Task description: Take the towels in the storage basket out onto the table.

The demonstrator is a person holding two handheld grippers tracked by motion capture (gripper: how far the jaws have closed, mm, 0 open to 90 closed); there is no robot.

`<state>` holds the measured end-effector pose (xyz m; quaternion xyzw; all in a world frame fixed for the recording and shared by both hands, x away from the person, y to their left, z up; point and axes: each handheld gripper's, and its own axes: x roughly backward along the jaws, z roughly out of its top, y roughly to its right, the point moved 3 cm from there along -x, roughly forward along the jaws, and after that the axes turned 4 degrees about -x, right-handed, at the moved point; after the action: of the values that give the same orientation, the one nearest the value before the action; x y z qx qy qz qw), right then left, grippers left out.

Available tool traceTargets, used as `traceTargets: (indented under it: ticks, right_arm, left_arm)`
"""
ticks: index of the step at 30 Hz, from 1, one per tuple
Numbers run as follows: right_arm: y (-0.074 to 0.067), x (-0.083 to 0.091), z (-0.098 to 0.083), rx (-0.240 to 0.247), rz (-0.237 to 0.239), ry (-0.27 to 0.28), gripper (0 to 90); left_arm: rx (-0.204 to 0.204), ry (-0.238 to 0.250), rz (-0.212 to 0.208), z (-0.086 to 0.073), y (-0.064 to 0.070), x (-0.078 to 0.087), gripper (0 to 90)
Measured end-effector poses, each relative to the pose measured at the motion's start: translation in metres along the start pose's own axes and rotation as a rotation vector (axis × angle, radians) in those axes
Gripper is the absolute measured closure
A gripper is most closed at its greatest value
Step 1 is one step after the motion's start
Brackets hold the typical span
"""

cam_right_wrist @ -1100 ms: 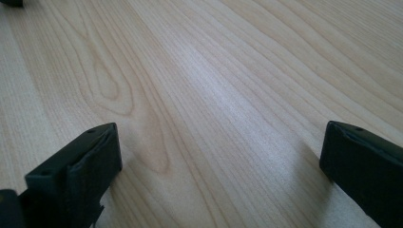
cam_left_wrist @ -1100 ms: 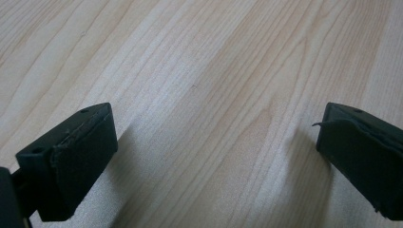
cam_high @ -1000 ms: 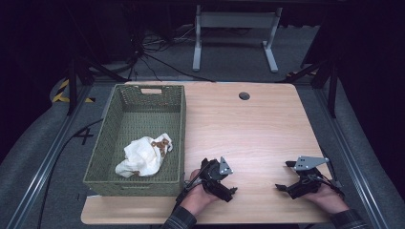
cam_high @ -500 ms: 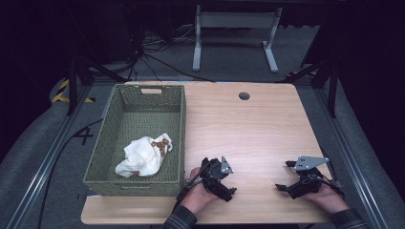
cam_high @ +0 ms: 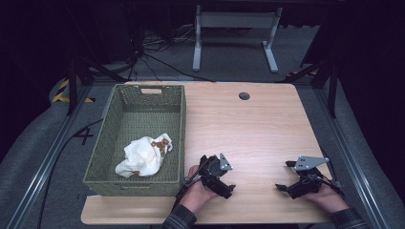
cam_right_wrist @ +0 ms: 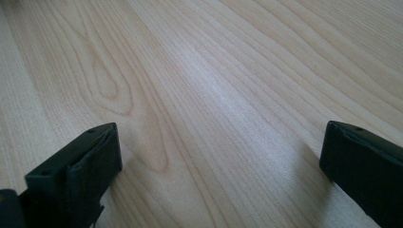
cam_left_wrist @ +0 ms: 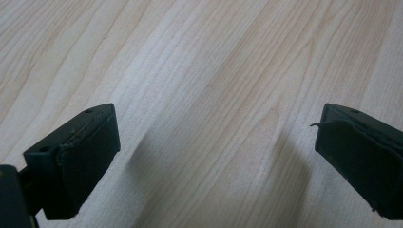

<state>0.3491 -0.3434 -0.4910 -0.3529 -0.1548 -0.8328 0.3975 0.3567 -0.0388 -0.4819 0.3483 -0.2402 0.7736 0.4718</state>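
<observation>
A green woven basket (cam_high: pixel 173 119) stands on the left part of the wooden table (cam_high: pixel 253 129). Inside it lies a crumpled white cloth (cam_high: pixel 141 156) with a small brown patterned patch. My left gripper (cam_high: pixel 220 179) rests low on the table just right of the basket's near corner, held by a hand. Its jaws stand wide apart over bare wood, with nothing between them (cam_left_wrist: pixel 216 156). My right gripper (cam_high: pixel 286 175) sits near the table's front right, also open and empty (cam_right_wrist: pixel 221 166).
A round cable hole (cam_high: pixel 244 96) lies near the table's far edge. Beyond the table stands a grey metal frame (cam_high: pixel 234 28), with cables on the dark floor. The basket's right wall is close to my left hand.
My left gripper has shifted slightly. The right gripper, the basket and the cloth stay where they were.
</observation>
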Motion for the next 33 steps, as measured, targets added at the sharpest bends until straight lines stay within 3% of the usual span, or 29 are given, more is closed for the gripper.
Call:
traceTargets:
  ticks: [14, 22, 33]
  right_arm:
    - [0.001, 0.000, 0.000, -0.001, 0.000, -0.001, 0.3]
    - [0.001, 0.000, 0.000, -0.001, 0.000, -0.001, 0.3]
    - [0.001, 0.000, 0.000, -0.001, 0.000, -0.001, 0.3]
  left_arm:
    - [0.043, 0.046, -0.013, 0.007, -0.004, 0.008, 1.8]
    - [0.036, 0.058, 0.003, 0.014, -0.008, 0.017, 2.4]
    - [0.054, 0.072, -0.012, 0.021, -0.011, 0.025, 2.3]
